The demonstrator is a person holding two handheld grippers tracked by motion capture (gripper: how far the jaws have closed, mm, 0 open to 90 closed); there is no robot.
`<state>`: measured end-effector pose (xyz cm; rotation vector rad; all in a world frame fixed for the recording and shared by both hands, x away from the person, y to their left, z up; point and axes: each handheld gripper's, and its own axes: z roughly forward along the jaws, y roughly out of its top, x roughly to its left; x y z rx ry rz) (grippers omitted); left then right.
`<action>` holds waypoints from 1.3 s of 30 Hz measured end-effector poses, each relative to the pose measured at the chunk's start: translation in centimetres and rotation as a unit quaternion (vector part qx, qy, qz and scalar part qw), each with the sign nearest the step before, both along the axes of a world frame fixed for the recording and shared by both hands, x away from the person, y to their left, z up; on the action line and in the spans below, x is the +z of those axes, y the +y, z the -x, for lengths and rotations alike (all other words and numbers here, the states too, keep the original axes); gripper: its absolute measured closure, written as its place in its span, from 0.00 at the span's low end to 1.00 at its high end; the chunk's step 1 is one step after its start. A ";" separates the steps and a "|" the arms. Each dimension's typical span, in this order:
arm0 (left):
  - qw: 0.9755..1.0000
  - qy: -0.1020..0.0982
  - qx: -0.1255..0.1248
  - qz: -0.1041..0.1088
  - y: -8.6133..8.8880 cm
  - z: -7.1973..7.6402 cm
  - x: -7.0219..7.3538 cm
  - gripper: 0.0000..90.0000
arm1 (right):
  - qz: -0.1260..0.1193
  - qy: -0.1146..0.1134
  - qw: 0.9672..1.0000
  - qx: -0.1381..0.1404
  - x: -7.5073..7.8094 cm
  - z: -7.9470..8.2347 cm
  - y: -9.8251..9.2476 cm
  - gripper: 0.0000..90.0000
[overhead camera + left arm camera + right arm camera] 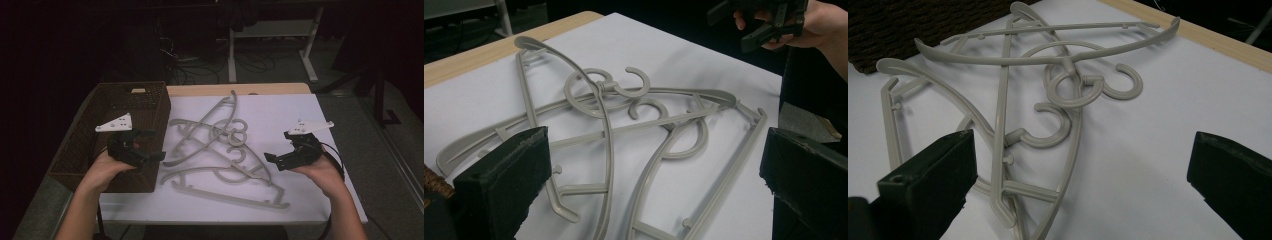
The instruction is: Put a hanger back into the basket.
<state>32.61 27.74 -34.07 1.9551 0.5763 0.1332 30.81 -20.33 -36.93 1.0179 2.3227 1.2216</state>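
1. Worktop (310, 200): white sheet over a wooden top. It carries everything you are working on; the far wooden edge is bare.
2. Basket (150, 95): dark woven bin at the left edge of the worktop, just beside the pile. Its inside is too dark for me to say what lies in it. I judge it the likely destination.
3. Hangers (220, 150): a tangled heap of grey plastic hangers lies flat at the middle of the worktop, between your two hands. Several hooks (1073, 87) interlock near the centre and the arms cross one another. None is lifted.
4. Left gripper (142, 145): held over the basket's near corner, pointing at the pile. Its fingers (504, 180) are spread wide with nothing between them.
5. Right gripper (282, 157): held off the pile's right side, apart from it. Its fingers (930, 180) are likewise spread wide and empty.
6. Step in hand, as I judge it: the approach, before any pick.
7. Next move calls for choosing the topmost hanger, closing on a free arm or bar, and lifting slowly. Expect the linked hooks to drag neighbours; steady the rest with your other gripper.
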 end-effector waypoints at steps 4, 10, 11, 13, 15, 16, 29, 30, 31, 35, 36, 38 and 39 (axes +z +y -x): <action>1.000 0.000 0.001 0.001 -0.5 -0.1 0.3 0.00 | -0.002 0.000 1.000 0.001 0.0 0.0 0.0 0.00; 1.000 -0.003 -0.007 0.004 -1.9 -0.4 1.3 0.00 | -0.001 0.002 1.000 0.005 -0.2 -0.2 0.1 0.00; 1.000 -0.002 -0.008 0.004 -2.3 -0.4 1.4 0.00 | -0.002 0.004 1.000 0.007 -0.3 -0.2 0.2 0.00; 1.000 -0.004 -0.012 0.003 -3.0 -0.6 1.5 0.00 | 0.002 0.005 1.000 0.009 -0.4 -0.4 0.3 0.00; 1.000 -0.002 -0.016 0.001 -3.8 -0.7 1.5 0.00 | 0.004 0.006 1.000 0.008 -0.4 -0.4 0.4 0.00; 1.000 -0.002 -0.019 -0.001 -4.2 -0.7 1.5 0.00 | 0.008 0.006 1.000 0.011 -0.6 -0.5 0.5 0.00; 0.999 0.007 -0.028 -0.031 -9.9 -1.6 0.5 0.00 | 0.007 0.012 1.000 0.015 -2.1 -0.5 0.2 0.00; 0.999 0.009 -0.030 -0.034 -10.4 -1.7 0.3 0.00 | 0.005 0.012 1.000 0.013 -2.2 -0.4 0.1 0.00; 0.999 0.009 -0.032 -0.039 -10.8 -1.8 0.1 0.00 | 0.004 0.012 1.000 0.013 -2.3 -0.4 0.1 0.00; 0.998 0.015 -0.031 -0.054 -12.2 -2.5 -1.1 0.00 | -0.004 0.007 1.000 0.012 -2.5 -0.2 -0.2 0.00; 0.998 0.017 -0.032 -0.057 -12.5 -2.7 -1.4 0.00 | -0.005 0.007 1.000 0.011 -2.5 -0.1 -0.3 0.00; 0.997 0.021 -0.033 -0.064 -13.1 -3.1 -2.0 0.00 | -0.004 0.007 1.000 0.011 -2.6 -0.1 -0.4 0.00; 0.997 0.023 -0.032 -0.068 -13.3 -3.3 -2.2 0.00 | -0.006 0.006 1.000 0.010 -2.6 -0.1 -0.4 0.00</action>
